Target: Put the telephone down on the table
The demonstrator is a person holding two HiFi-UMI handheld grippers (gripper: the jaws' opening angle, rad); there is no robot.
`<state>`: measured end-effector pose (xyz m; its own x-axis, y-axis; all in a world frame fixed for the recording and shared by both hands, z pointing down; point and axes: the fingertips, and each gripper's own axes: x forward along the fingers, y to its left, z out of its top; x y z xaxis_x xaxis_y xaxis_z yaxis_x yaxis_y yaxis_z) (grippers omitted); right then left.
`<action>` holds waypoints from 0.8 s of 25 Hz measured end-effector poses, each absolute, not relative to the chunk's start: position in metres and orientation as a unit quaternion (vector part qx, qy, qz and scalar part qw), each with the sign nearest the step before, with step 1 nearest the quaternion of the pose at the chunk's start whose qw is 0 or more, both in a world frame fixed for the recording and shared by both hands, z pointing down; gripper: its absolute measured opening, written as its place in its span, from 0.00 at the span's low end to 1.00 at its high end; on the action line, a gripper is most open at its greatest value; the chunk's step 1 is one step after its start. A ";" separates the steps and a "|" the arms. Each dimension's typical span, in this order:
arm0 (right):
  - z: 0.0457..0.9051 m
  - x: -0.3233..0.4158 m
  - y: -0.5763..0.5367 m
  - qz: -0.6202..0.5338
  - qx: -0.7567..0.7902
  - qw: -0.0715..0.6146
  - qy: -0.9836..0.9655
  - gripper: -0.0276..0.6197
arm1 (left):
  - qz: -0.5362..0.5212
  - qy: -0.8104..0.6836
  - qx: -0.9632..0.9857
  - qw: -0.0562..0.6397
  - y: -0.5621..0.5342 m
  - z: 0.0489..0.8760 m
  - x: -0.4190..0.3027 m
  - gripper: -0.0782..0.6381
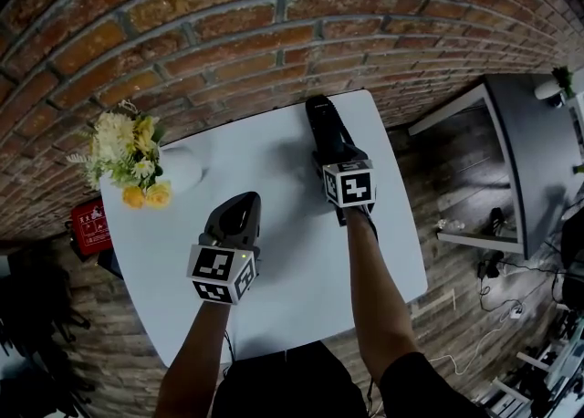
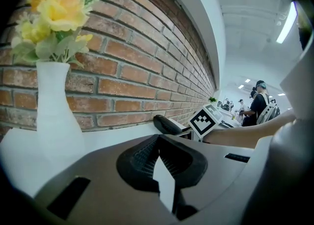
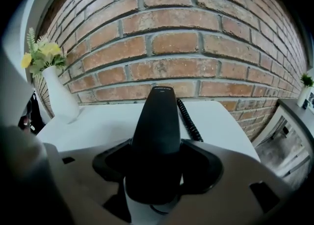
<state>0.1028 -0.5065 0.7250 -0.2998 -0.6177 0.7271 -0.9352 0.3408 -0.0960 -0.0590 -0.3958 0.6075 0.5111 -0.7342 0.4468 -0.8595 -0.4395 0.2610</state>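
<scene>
- White table (image 1: 292, 252) is being used as the work surface, and it is being backed by a brick wall (image 1: 228, 33) that lies straight ahead of both claws.
- The black telephone (image 3: 158, 126) is being grasped by the right claw (image 3: 156, 162). The jaws are being pressed against the two sides of its thick near end, so most of its length is sticking out ahead of the claw toward the wall.
- A grip near one end is probably being used so that the far end can be lowered first; this is only a judgement.
- The telephone is being held over the far part of the table. Whether its underside is touching the top cannot be told from any view.
- A coiled cord (image 3: 189, 121) is being trailed along the table just ahead and to the right of the right claw, beside the telephone. It looks slack, so the set-down should not be pulled askew.
- The left claw (image 2: 159, 157) is being held clenched on nothing, with its pads meeting at the tips. It is being held behind and to the left of the right claw, likely so that it is out of the way.
- A white vase (image 2: 51, 116) of yellow flowers (image 2: 54, 8) is standing ahead and to the left of the left claw, well apart from the telephone. No obstacle is being posed to the spot ahead of the right claw.
- The task is being judged unfinished, since the telephone is being gripped, not released.
</scene>
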 end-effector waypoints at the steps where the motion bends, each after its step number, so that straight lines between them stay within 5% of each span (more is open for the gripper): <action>1: 0.725 0.102 -0.507 0.262 0.509 0.302 -0.762 0.48 | 0.135 -0.476 0.837 0.233 -0.396 0.608 -0.060 0.13; 20: 0.688 0.110 -0.476 0.234 0.502 0.269 -0.788 0.52 | 0.139 -0.488 0.831 0.226 -0.366 0.596 -0.061 0.13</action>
